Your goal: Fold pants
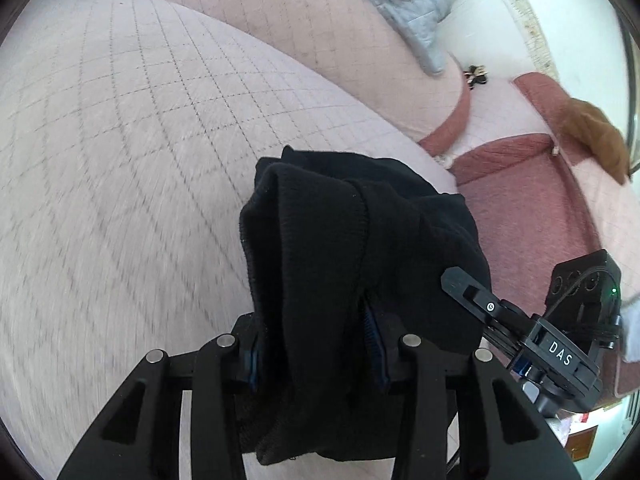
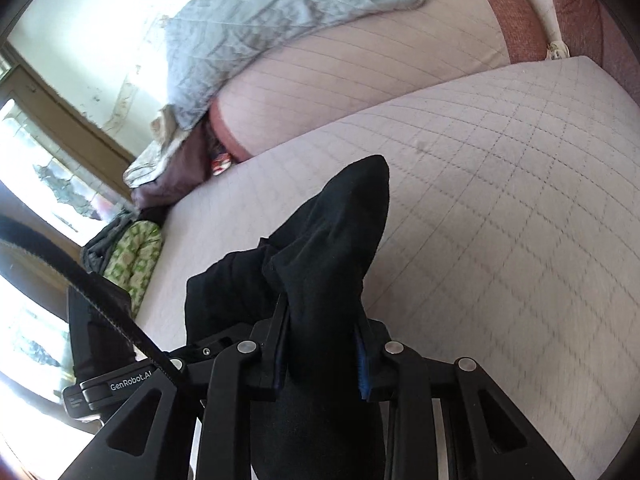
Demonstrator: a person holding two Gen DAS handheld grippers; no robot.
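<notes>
The black pants (image 1: 348, 240) hang bunched over the pale quilted mattress (image 1: 120, 140), lifted clear of it. My left gripper (image 1: 316, 356) is shut on a thick fold of them, the cloth spilling over and below the fingers. In the right wrist view my right gripper (image 2: 320, 364) is shut on another part of the black pants (image 2: 336, 232), a point of cloth sticking up ahead of the jaws. The right gripper (image 1: 520, 320) also shows in the left wrist view, low on the right, close beside the cloth.
A light blue quilted blanket (image 2: 260, 20) lies on a pink cushion (image 2: 360, 88) at the back. Red-brown upholstery (image 1: 520, 208) edges the mattress. A green patterned cloth (image 2: 132, 260) and crumpled fabrics (image 2: 168, 152) lie by the window side. A small dark object (image 1: 475, 75) sits near the cushion.
</notes>
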